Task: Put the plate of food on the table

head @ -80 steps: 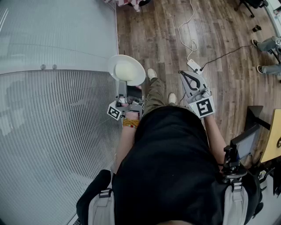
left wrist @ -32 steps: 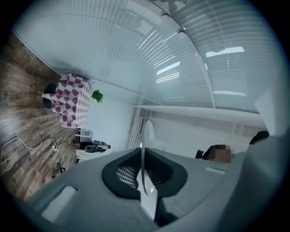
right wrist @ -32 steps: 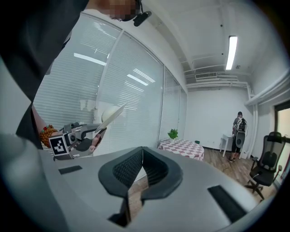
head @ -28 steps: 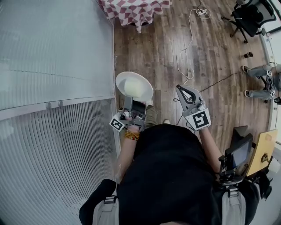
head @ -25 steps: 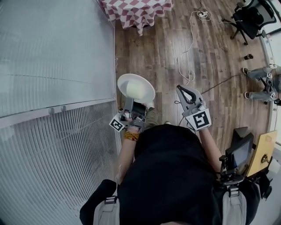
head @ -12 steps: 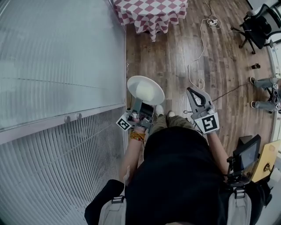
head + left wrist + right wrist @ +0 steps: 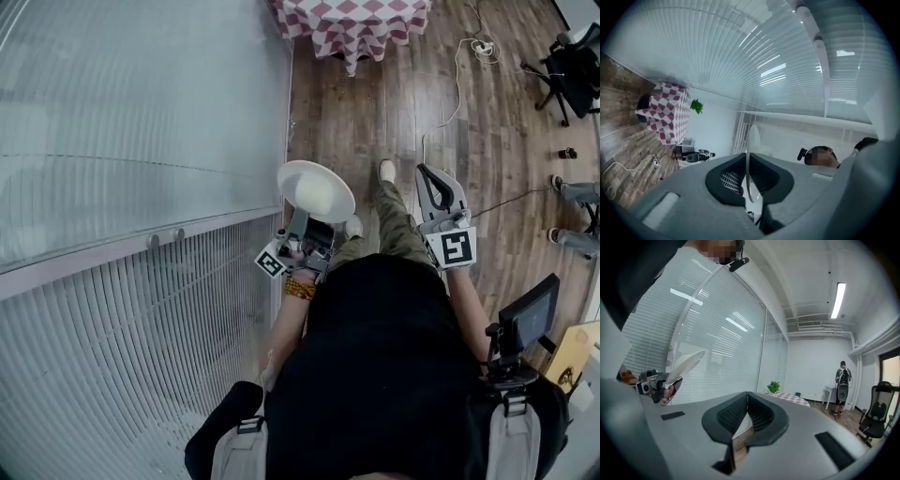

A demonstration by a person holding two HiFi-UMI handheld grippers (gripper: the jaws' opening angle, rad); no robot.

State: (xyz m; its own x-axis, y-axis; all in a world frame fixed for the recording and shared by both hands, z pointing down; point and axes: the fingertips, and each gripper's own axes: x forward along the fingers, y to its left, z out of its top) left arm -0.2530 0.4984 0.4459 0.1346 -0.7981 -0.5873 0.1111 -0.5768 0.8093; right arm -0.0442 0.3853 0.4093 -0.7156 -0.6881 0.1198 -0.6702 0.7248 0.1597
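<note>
Gripping the plate of food (image 7: 286,180) by its near rim, the left gripper (image 7: 305,216) holds it out front, the checked table (image 7: 352,23) lying well ahead, while the right gripper (image 7: 429,171), jaws together and empty, hangs alongside.

No legible text, brand, number or sign was present in any view. The only printed marks were black-and-white square patterns on the left marker cube (image 7: 271,262) of the left tool (image 7: 303,216) and on the right marker cube (image 7: 454,248) of the right tool (image 7: 427,174). These patterns carried no letters or digits.
</note>
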